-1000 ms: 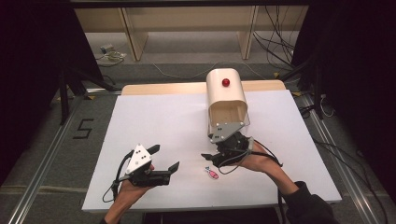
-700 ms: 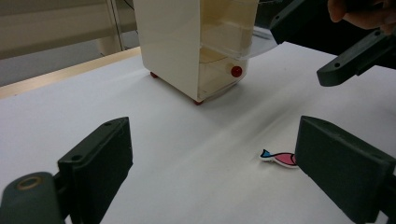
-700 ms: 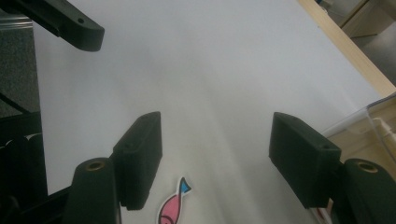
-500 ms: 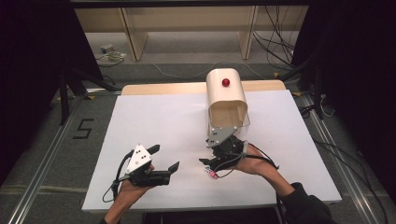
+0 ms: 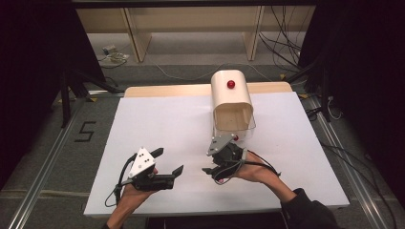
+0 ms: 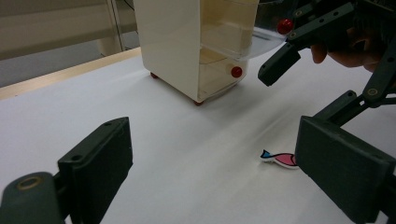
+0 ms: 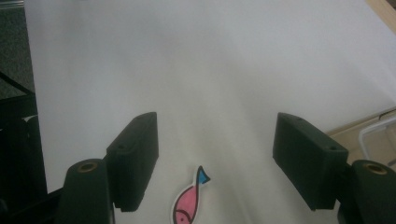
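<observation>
A small pink fish sticker with a blue tail lies flat on the white table. My right gripper points down over it. Its jaws are open and have just been opening; the fish lies low between them, untouched. From above, the right gripper sits just in front of a cream cabinet with a red knob on top. My left gripper rests open to the left, holding nothing. In the left gripper view the fish lies beside that gripper's right jaw, and a clear part of the cabinet juts out.
The white tabletop stretches wide to the left and behind the grippers. A wooden strip borders its far edge. Beyond it are shelf legs and cables on the floor. A floor mark "5" lies to the left.
The right gripper has sunk towards the table and come over the fish, which earlier lay just left of its jaws. The left gripper has kept still.
</observation>
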### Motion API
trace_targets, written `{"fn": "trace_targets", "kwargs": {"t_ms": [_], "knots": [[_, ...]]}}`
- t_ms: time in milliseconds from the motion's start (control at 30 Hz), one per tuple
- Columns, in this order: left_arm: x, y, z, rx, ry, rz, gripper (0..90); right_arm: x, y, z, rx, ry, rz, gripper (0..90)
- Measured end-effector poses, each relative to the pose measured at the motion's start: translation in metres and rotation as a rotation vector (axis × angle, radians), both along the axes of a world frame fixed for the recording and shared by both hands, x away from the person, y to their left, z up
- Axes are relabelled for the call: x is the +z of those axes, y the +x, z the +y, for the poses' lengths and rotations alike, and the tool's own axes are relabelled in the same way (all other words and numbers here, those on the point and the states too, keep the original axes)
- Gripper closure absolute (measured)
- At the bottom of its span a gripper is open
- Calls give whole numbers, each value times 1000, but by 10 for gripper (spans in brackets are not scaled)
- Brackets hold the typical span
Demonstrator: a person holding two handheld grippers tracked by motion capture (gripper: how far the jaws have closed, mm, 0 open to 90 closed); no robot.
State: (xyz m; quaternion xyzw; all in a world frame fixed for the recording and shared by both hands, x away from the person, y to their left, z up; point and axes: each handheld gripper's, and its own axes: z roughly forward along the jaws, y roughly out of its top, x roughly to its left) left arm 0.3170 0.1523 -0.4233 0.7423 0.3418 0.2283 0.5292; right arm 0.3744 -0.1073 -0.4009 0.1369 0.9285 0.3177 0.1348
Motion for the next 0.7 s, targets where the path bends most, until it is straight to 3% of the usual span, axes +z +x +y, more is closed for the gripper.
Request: {"fn": "trace_targets", "kwargs": {"t_ms": [700], "knots": [[0, 1, -2, 5, 6, 5, 110, -25, 9, -3, -59, -41, 64, 318]]}}
